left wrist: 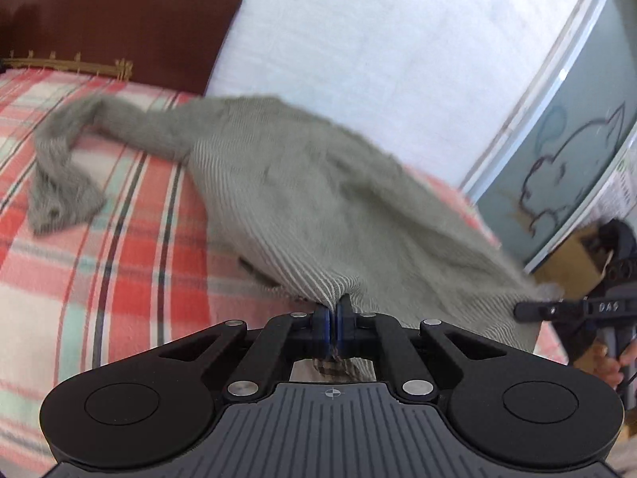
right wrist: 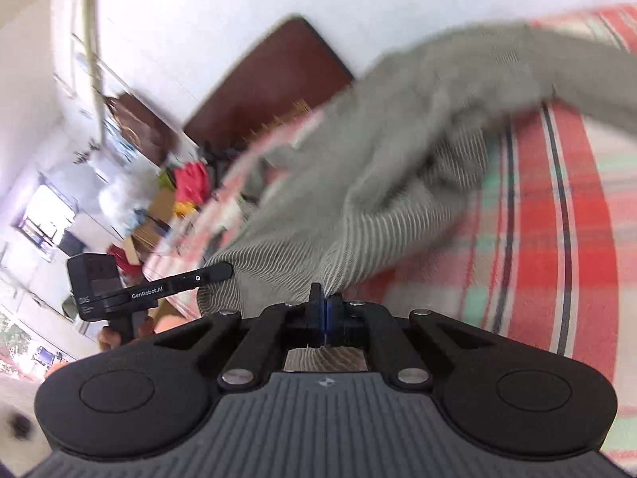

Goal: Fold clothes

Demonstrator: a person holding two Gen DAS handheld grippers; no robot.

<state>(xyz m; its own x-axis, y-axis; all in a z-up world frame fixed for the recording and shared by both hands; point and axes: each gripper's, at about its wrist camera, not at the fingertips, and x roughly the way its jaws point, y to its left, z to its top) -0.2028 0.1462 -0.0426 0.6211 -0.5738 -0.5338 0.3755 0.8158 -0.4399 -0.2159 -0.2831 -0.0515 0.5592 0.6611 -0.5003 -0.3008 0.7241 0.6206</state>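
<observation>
A grey ribbed long-sleeved top [left wrist: 302, 183] is held up over a red, pink and white plaid bed cover [left wrist: 119, 239]. My left gripper [left wrist: 333, 310] is shut on the top's hem edge. My right gripper [right wrist: 325, 306] is shut on another part of the same top [right wrist: 358, 207]. The right gripper also shows at the right edge of the left wrist view [left wrist: 533, 310], touching the cloth. The left gripper shows in the right wrist view [right wrist: 223, 271] at the cloth's left edge. One sleeve [left wrist: 59, 175] trails on the bed at far left. The cloth is motion-blurred.
A dark brown headboard [left wrist: 119, 20] stands at the head of the bed against a white wall [left wrist: 378, 40]. A pale blue panel with a drawn figure [left wrist: 577, 151] is on the right. Cardboard boxes and red clothes [right wrist: 187, 187] lie beyond the bed.
</observation>
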